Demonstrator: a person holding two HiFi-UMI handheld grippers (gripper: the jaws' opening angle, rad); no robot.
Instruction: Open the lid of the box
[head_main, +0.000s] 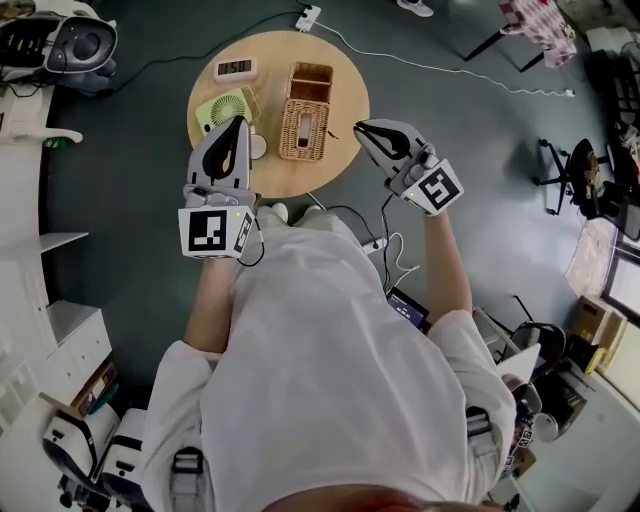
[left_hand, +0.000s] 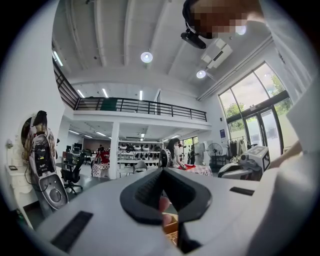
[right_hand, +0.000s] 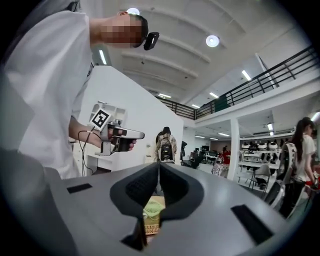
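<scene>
A woven wicker box (head_main: 305, 128) stands in the middle of the round wooden table (head_main: 345, 80). Its near part is a woven panel with a slot. Its far part (head_main: 311, 83) shows an open hollow. My left gripper (head_main: 240, 121) hovers over the table's left side, just left of the box, jaws together with nothing held. My right gripper (head_main: 358, 127) sits at the table's right edge, pointing at the box, its jaws shut and empty too. In the right gripper view the box (right_hand: 151, 227) shows low between the closed jaws (right_hand: 159, 165). The left gripper view (left_hand: 161, 171) shows shut tips.
A digital clock (head_main: 235, 68) and a small green fan (head_main: 228, 107) sit on the table's left part, the fan right under my left gripper. A power strip (head_main: 308, 17) and cables lie on the floor. White shelving (head_main: 40, 200) lines the left; chairs (head_main: 570, 175) stand at the right.
</scene>
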